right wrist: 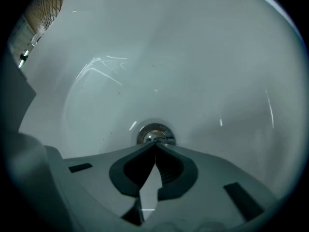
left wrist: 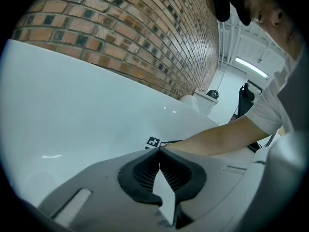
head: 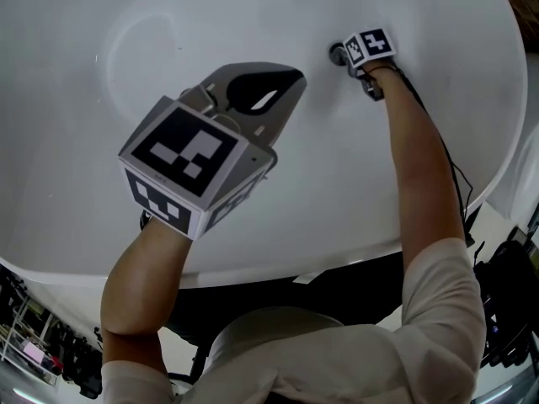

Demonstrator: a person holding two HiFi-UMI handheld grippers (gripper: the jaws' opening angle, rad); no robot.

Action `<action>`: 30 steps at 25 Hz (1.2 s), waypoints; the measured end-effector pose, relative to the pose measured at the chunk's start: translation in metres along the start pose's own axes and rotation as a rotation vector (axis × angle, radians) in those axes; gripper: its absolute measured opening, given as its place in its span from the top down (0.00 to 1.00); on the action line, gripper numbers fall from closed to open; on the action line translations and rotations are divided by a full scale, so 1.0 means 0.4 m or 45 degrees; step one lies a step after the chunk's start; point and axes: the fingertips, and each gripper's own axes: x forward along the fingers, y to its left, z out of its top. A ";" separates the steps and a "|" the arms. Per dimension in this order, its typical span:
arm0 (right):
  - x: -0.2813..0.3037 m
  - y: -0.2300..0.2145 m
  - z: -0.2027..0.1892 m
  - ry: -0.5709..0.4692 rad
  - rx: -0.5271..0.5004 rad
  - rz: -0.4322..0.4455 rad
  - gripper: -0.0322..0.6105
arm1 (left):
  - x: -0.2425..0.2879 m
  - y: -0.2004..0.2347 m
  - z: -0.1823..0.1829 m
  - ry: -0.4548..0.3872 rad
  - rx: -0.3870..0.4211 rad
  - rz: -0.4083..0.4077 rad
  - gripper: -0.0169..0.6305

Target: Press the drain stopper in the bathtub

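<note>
Head view: The white bathtub (head: pixel 253 7) fills most of the picture. The drain stopper (head: pixel 336 53) is a small shiny round thing at about 1 o'clock in the tub. The right gripper (head: pixel 344 56) reaches out to it on a long bare arm (head: pixel 421 167), and its tip is right at the stopper. The left gripper (head: pixel 293 78) is held up near the middle of the picture, with its big black and white cube (head: pixel 181 154) at about 8 o'clock from its tip. It is well apart from the stopper, which lies at 2 o'clock from it. This view does not show the right jaws well.

Left gripper view: The left gripper (left wrist: pixel 159 149) has its jaws shut tight, tip to tip, with nothing in them. Only this view shows a brick wall (left wrist: pixel 120 23) over the tub's edge (left wrist: pixel 72 105). The other arm (left wrist: pixel 217 137) goes across at 3 o'clock. The stopper does not show here.

Right gripper view: The right gripper (right wrist: pixel 155 143) has its jaws shut too, and they hold nothing. The drain stopper (right wrist: pixel 154 132) sits at the bottom of the bathtub (right wrist: pixel 193 57), at 12 o'clock from the tip, and the tip covers its near edge. I cannot tell if the tip is pushing down on it.
</note>
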 end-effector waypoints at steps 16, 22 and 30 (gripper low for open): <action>0.001 0.003 0.020 -0.030 0.031 -0.002 0.93 | 0.005 0.002 0.004 0.009 -0.020 -0.026 0.96; 0.000 -0.002 0.022 0.001 0.007 -0.045 0.93 | 0.006 -0.010 0.005 0.014 -0.034 -0.041 0.96; 0.000 0.006 0.031 0.038 -0.031 -0.129 0.92 | -0.003 -0.008 0.006 0.000 -0.043 -0.042 0.96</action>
